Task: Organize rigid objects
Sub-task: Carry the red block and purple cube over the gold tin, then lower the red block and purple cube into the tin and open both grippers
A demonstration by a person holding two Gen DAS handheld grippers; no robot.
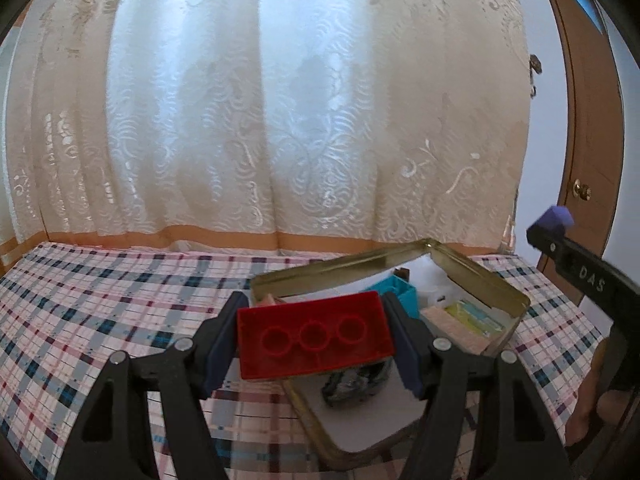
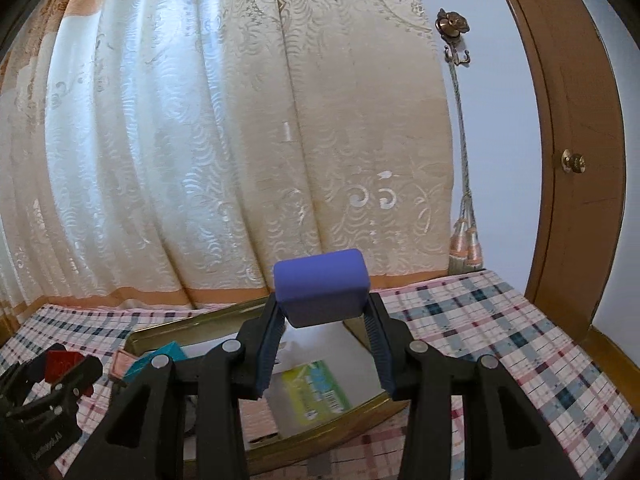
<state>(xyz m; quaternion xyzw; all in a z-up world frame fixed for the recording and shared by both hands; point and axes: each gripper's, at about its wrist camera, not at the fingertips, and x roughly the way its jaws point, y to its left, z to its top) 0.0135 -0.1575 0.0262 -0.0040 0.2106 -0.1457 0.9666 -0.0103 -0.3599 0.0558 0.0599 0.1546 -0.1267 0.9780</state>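
Two blocks (image 1: 314,336) between gripper pads (image 1: 408,354)

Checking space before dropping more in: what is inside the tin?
In the tin: a teal block, a green-yellow packet, a pinkish piece. The red brick hides its near corner.

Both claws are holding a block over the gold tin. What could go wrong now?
The purple block sits only at the tips of the right gripper, so it might slip out. The tin already holds a teal box and packets, so the red brick in the left gripper might not lie flat.
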